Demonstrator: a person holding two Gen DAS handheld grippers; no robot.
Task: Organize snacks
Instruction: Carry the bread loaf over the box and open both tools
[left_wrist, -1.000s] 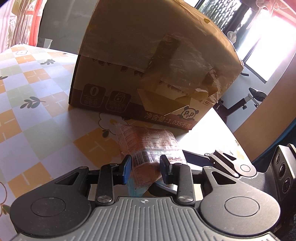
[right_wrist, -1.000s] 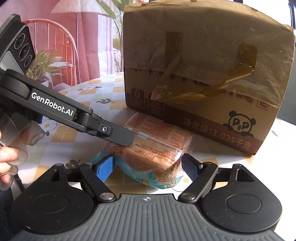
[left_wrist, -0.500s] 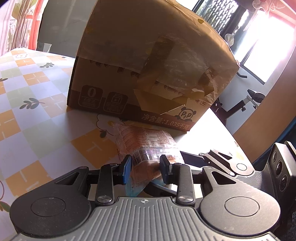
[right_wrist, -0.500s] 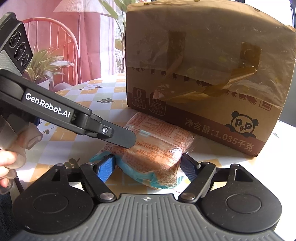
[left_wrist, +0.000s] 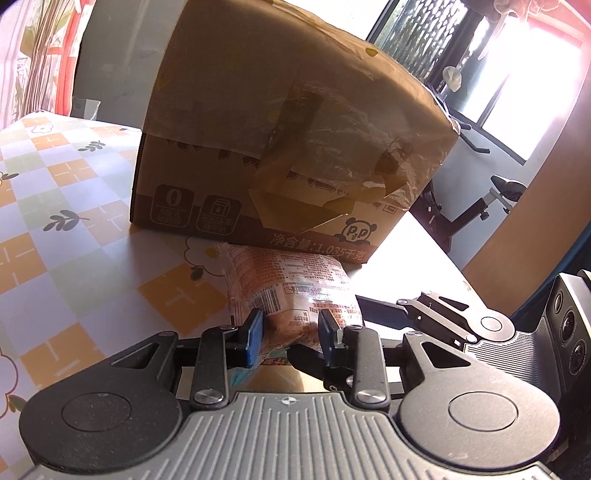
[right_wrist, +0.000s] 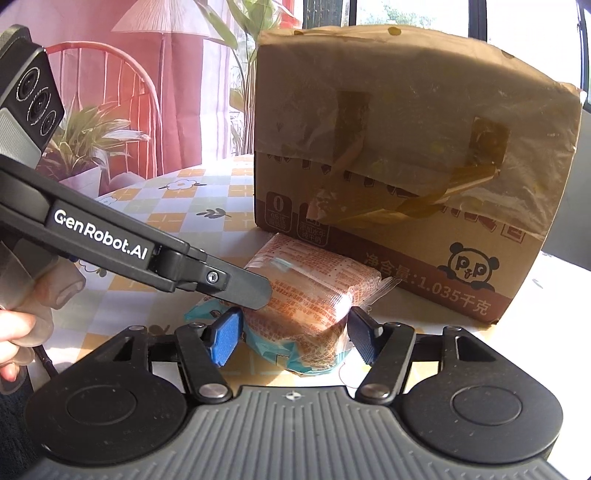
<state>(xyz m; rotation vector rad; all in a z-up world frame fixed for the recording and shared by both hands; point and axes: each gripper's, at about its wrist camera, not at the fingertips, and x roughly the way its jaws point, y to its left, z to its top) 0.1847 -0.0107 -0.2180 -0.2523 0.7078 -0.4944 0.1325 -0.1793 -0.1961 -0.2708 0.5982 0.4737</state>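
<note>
A snack packet (left_wrist: 291, 291), clear wrap with orange print and a teal end, lies on the tablecloth in front of a taped cardboard box (left_wrist: 295, 147). My left gripper (left_wrist: 291, 338) is shut on the packet's near end. In the right wrist view the same packet (right_wrist: 314, 299) sits between the fingers of my right gripper (right_wrist: 291, 338), which is shut on its two sides. The left gripper's finger (right_wrist: 236, 284) reaches in from the left onto the packet. The box (right_wrist: 406, 147) stands just behind.
The table has a checked orange, green and white floral cloth (left_wrist: 55, 221). A red chair (right_wrist: 110, 92) and potted plant (right_wrist: 85, 140) stand beyond the table's left side. An exercise bike (left_wrist: 480, 206) stands past the table's right edge.
Both grippers and the packet have drawn back slightly from the box, which looks smaller and farther. Both grips on the packet are unchanged.
</note>
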